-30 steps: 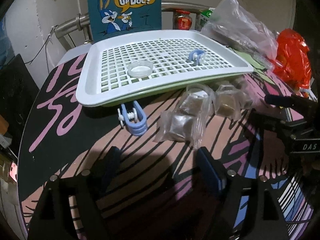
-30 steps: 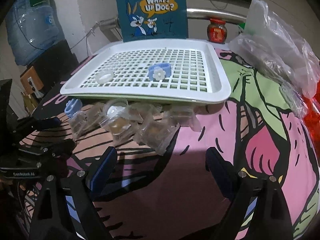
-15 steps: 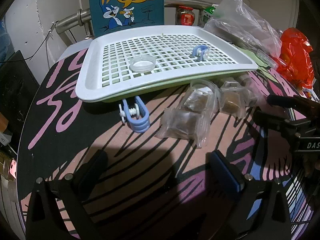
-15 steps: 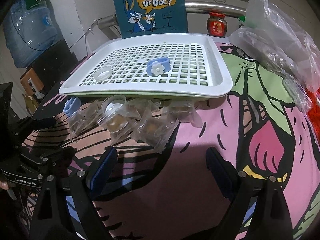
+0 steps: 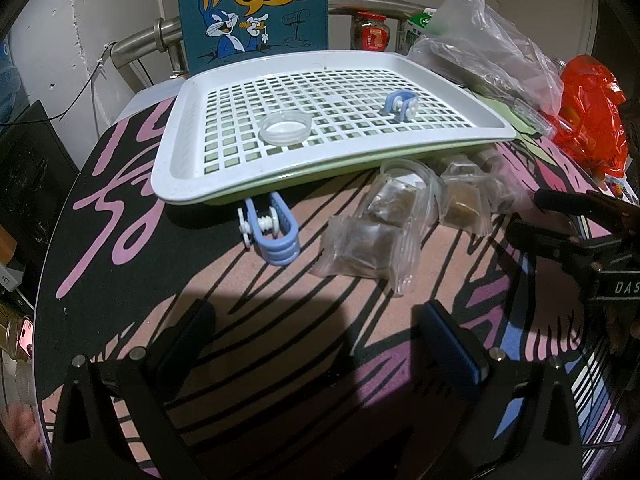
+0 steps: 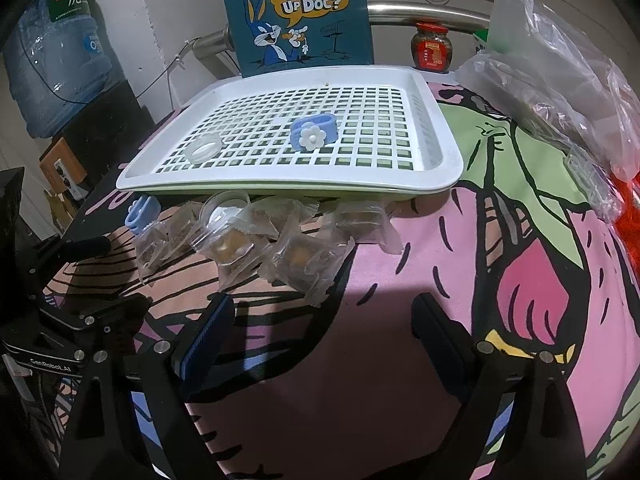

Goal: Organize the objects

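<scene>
Progress early: white slotted plastic tray (image 5: 168, 168) holds one blue flower clip (image 6: 313, 133) and one clear round lid (image 5: 285, 128). Second blue clip (image 5: 272, 229) and clear-wrapped brown snack packets (image 6: 298, 258) lie on desk. Left tool (image 5: 316, 340) and right tool (image 6: 320, 332) both apart, empty.

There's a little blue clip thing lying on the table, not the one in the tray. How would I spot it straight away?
Find the white grid tray standing before the cartoon rabbit poster. Just below the tray's near left edge, on the black striped tablecloth, lies the blue clip, left of the clear snack packets. Unlike the other blue clip, it lies outside the tray, with a white screw across its open end.
</scene>
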A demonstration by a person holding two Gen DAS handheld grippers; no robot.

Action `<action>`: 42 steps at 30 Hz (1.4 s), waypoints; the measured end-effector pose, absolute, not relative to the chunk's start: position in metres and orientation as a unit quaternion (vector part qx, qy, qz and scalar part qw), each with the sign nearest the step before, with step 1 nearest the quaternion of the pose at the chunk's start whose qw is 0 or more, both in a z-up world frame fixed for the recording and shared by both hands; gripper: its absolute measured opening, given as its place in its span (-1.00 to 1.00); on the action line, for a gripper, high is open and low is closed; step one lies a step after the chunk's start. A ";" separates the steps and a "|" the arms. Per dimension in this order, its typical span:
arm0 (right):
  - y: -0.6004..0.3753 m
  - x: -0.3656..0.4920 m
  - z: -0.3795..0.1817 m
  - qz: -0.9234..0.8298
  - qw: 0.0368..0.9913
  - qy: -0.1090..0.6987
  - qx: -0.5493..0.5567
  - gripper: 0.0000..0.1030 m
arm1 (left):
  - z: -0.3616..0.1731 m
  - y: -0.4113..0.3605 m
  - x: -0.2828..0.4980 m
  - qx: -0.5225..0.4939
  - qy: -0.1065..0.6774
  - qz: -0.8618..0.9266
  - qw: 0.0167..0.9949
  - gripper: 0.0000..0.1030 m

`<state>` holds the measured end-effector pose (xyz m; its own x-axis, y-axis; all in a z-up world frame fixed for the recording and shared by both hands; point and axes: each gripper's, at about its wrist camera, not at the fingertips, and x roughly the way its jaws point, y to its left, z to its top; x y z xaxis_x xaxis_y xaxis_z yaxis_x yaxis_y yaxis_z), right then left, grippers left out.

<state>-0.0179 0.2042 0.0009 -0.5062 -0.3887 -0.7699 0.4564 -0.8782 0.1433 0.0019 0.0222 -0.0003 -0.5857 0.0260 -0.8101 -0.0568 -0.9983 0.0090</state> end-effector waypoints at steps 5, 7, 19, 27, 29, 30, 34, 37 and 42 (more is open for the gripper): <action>0.202 -0.018 0.000 -0.867 0.240 0.047 0.433 0.75 | 0.000 0.022 0.002 -0.454 0.017 0.890 0.023 1.00; 0.201 -0.018 0.000 -0.866 0.242 0.049 0.435 0.79 | 0.000 0.022 0.002 -0.454 0.017 0.890 0.023 1.00; 0.198 -0.017 -0.002 -0.865 0.237 0.065 0.436 0.82 | 0.000 0.022 0.002 -0.454 0.017 0.890 0.023 1.00; 0.198 -0.017 -0.001 -0.865 0.241 0.062 0.436 0.84 | 0.000 0.022 0.002 -0.454 0.017 0.890 0.023 1.00; 0.199 -0.018 -0.001 -0.865 0.243 0.058 0.436 0.84 | 0.000 0.022 0.002 -0.454 0.017 0.890 0.023 1.00; 0.199 -0.018 -0.001 -0.865 0.243 0.057 0.436 0.84 | 0.000 0.022 0.002 -0.454 0.017 0.890 0.023 1.00; 0.198 -0.018 -0.001 -0.864 0.243 0.061 0.437 0.85 | 0.000 0.022 0.002 -0.454 0.017 0.890 0.023 1.00; 0.197 -0.017 -0.002 -0.863 0.243 0.064 0.438 0.89 | 0.000 0.022 0.002 -0.454 0.017 0.890 0.023 1.00; 0.196 -0.018 -0.003 -0.860 0.248 0.066 0.440 0.96 | 0.000 0.022 0.002 -0.455 0.017 0.890 0.023 1.00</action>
<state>-0.0182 0.1961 -0.0031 -0.4890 -0.3693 -0.7903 0.4851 -0.8681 0.1054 0.0019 0.0216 -0.0002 -0.5857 0.0261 -0.8101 -0.0572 -0.9983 0.0091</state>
